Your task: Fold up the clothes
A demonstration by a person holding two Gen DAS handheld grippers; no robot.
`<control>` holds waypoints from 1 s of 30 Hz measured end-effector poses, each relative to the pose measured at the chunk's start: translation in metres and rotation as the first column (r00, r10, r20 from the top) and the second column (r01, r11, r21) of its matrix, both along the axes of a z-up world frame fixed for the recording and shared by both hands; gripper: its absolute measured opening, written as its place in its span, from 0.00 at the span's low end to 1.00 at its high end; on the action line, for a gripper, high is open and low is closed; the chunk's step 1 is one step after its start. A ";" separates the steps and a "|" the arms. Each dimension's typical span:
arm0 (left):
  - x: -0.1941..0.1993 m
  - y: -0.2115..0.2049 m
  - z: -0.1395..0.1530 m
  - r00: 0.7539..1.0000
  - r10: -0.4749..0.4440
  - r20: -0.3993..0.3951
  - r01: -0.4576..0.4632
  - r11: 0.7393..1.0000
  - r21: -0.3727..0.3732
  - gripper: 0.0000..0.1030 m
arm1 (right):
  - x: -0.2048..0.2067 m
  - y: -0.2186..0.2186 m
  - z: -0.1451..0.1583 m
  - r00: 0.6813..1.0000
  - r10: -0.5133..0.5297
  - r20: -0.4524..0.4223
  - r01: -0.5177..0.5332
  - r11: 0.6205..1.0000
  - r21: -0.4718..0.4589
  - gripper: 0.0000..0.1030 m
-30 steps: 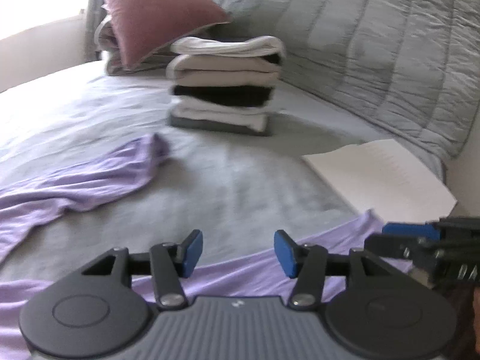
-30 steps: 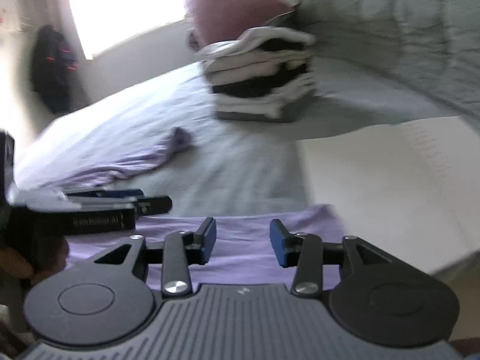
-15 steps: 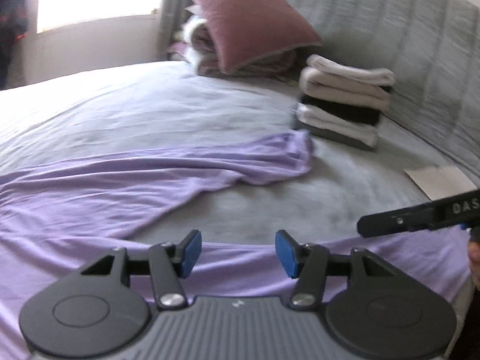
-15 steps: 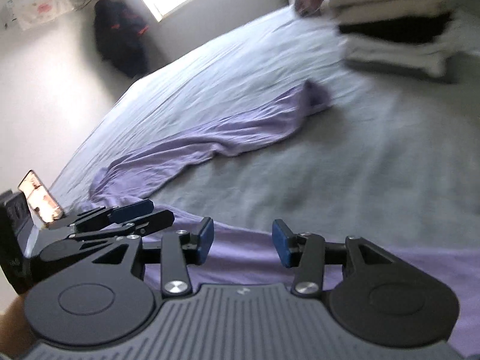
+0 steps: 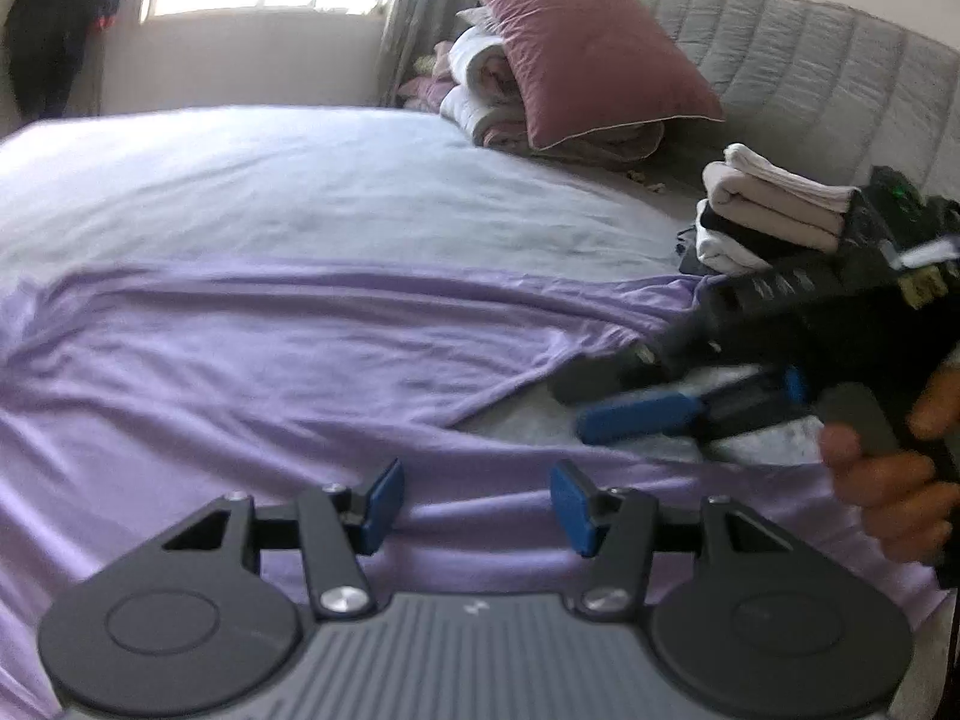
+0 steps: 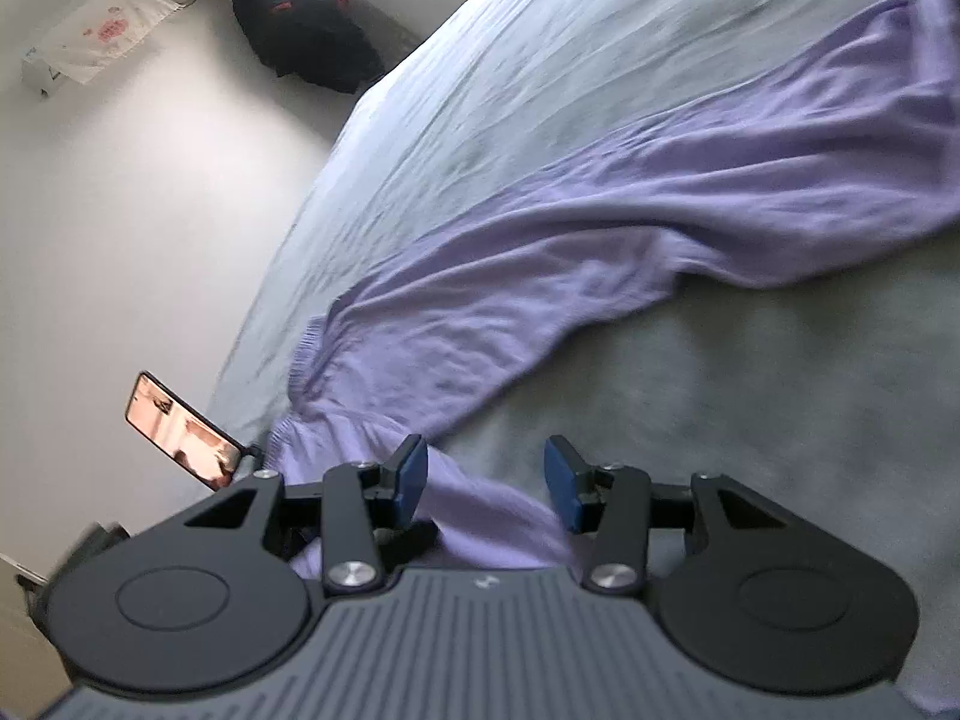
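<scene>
Loosely spread lilac garment [image 5: 288, 360] on grey bed [image 5: 300, 180], rumpled; both grippers' jaws released.

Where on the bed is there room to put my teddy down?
The big bare patch of sheet lies between the purple garment and the window wall. A smaller bare wedge sits between the garment's two legs. It is crowded by the headboard: pillow, rolled bedding and folded stack.
</scene>
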State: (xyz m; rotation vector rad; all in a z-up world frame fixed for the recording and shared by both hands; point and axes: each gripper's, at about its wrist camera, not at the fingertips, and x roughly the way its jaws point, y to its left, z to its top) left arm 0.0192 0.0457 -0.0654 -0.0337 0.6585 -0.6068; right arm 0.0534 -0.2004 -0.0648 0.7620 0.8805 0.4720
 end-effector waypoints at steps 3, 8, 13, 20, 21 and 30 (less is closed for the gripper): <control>-0.002 0.001 -0.003 1.000 -0.008 0.001 0.008 1.000 -0.006 0.55 | 0.015 0.012 -0.002 0.999 -0.026 0.018 0.026 1.000 0.012 0.44; -0.005 0.001 -0.004 1.000 -0.021 0.007 0.021 1.000 -0.002 0.59 | 0.032 0.024 -0.001 0.992 -0.109 0.059 0.113 0.992 -0.063 0.04; -0.008 0.003 -0.004 0.999 -0.032 0.011 0.032 1.000 0.000 0.60 | 0.041 0.017 0.010 0.968 -0.209 0.136 0.225 0.968 -0.113 0.03; -0.012 0.006 0.000 0.999 -0.031 0.016 0.031 1.000 0.001 0.62 | 0.035 0.011 0.010 0.993 -0.111 0.040 0.114 0.989 -0.090 0.16; -0.013 0.007 0.001 0.999 -0.032 0.017 0.032 0.999 0.002 0.62 | 0.029 0.012 0.011 0.996 -0.085 0.040 0.088 0.991 -0.104 0.22; -0.033 0.011 0.002 0.996 -0.084 0.031 0.082 0.996 0.046 0.63 | 0.009 0.063 0.020 0.991 0.089 0.098 -0.063 0.968 -0.245 0.28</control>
